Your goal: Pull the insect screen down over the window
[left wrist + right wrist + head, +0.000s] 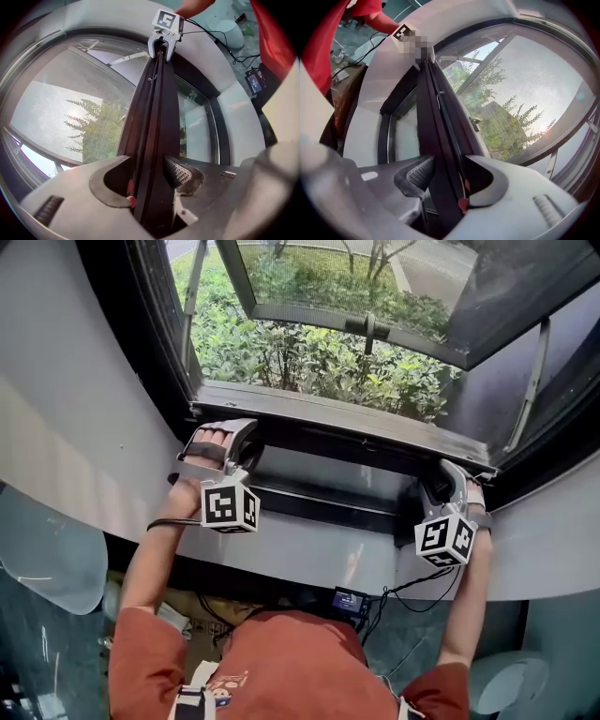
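Note:
The insect screen's dark pull bar point(347, 420) lies across the window opening, low down near the sill. My left gripper point(230, 432) holds its left end and my right gripper point(448, 479) its right end. In the left gripper view the bar point(154, 117) runs between the jaws of the left gripper point(152, 187), with the ribbed pad point(180, 171) against it, up to the right gripper point(164, 44). In the right gripper view the right gripper point(445, 187) stands wide around the bar point(440, 126), touching both sides. Grey mesh point(525, 108) stretches above the bar.
An outward-opening sash with a handle point(367, 327) stands beyond the screen, held by metal stays point(534, 381). Green shrubs point(309, 357) grow outside. A white curved wall point(328, 554) runs below the sill. A small device with cables point(349, 599) sits near my chest.

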`<state>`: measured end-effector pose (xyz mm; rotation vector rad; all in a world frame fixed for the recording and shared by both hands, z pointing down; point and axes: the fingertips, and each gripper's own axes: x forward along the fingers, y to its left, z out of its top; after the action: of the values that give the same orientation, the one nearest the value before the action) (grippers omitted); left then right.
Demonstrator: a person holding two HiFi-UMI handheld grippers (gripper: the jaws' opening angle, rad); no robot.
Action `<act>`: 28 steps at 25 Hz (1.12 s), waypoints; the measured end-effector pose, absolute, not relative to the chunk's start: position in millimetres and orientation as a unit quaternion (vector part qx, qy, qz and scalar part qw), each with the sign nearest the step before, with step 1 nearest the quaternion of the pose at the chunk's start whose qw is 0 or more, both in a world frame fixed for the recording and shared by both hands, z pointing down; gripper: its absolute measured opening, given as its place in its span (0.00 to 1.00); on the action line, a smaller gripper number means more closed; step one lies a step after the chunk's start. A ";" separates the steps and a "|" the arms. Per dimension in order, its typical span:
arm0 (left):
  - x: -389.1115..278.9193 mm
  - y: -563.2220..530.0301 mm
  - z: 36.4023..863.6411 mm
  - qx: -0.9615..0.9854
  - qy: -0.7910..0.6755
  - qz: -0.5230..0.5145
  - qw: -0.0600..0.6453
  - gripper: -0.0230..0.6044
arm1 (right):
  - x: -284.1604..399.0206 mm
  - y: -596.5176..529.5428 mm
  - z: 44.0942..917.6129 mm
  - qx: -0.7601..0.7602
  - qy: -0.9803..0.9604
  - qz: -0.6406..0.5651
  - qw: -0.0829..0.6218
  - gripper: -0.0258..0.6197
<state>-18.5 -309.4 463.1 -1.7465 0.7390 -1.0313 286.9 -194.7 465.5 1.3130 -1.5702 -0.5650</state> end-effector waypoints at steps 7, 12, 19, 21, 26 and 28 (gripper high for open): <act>-22.9 -300.8 457.8 -0.744 0.338 -0.374 0.439 0.37 | 281.9 -185.7 450.2 0.576 -0.657 -0.231 0.428 0.37; -21.9 -286.3 452.6 -0.790 0.369 -0.314 0.376 0.37 | 269.0 -175.7 436.6 0.598 -0.677 -0.222 0.368 0.37; -20.2 -261.6 454.9 -0.835 0.401 -0.238 0.292 0.37 | 245.8 -161.0 423.9 0.621 -0.709 -0.199 0.268 0.37; -21.9 -255.1 458.1 -0.846 0.409 -0.216 0.263 0.37 | 239.9 -156.8 424.1 0.625 -0.719 -0.188 0.241 0.37; -21.8 -238.4 463.5 -0.870 0.425 -0.155 0.197 0.37 | 227.1 -145.8 432.2 0.630 -0.742 -0.148 0.175 0.37; -22.7 -232.2 463.3 -0.877 0.433 -0.127 0.168 0.37 | 222.2 -141.5 434.9 0.637 -0.744 -0.136 0.152 0.37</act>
<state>-22.7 -232.2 463.3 -2.4925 1.2307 -0.3603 222.2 -141.5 434.9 1.8275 -2.1347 -0.3898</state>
